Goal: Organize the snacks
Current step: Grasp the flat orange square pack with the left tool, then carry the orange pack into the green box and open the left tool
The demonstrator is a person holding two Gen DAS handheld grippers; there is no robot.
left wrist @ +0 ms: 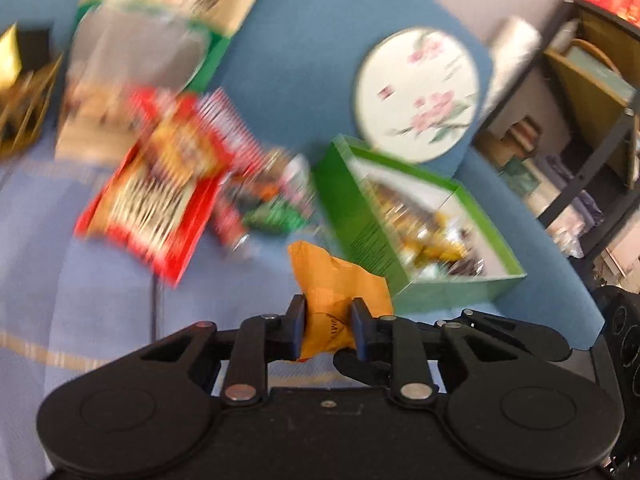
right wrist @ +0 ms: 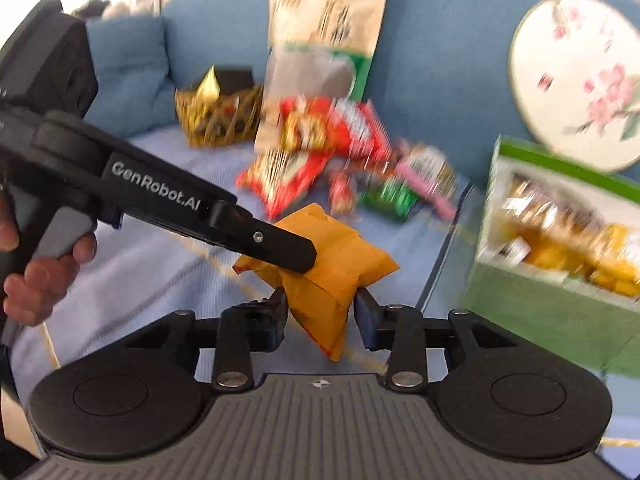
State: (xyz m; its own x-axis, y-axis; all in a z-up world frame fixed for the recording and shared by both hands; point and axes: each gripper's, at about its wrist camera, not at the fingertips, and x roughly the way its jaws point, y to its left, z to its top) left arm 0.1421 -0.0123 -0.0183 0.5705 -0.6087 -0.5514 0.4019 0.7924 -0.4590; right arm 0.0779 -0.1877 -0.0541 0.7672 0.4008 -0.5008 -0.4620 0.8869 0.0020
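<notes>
An orange snack packet (left wrist: 336,280) hangs above the light blue sofa seat, and both grippers are on it. In the left wrist view my left gripper (left wrist: 328,320) is shut on the packet's near end, with both pads pressed into the wrapper. The right wrist view shows my right gripper (right wrist: 322,308) shut on the lower corner of the same orange packet (right wrist: 340,256). The left gripper's finger (right wrist: 280,250) reaches in from the left across the packet's top. A hand (right wrist: 40,280) holds that gripper's handle. A green open box (left wrist: 372,236) with yellow snacks inside sits just right of the packet.
A blurred pile of red, green and pink snack bags (right wrist: 320,152) lies behind the packet. A tall green-and-white bag (right wrist: 328,32) leans on the sofa back beside a gold wire basket (right wrist: 216,120). A round floral fan (left wrist: 416,92) stands behind the box. A dark shelf (left wrist: 592,120) is at far right.
</notes>
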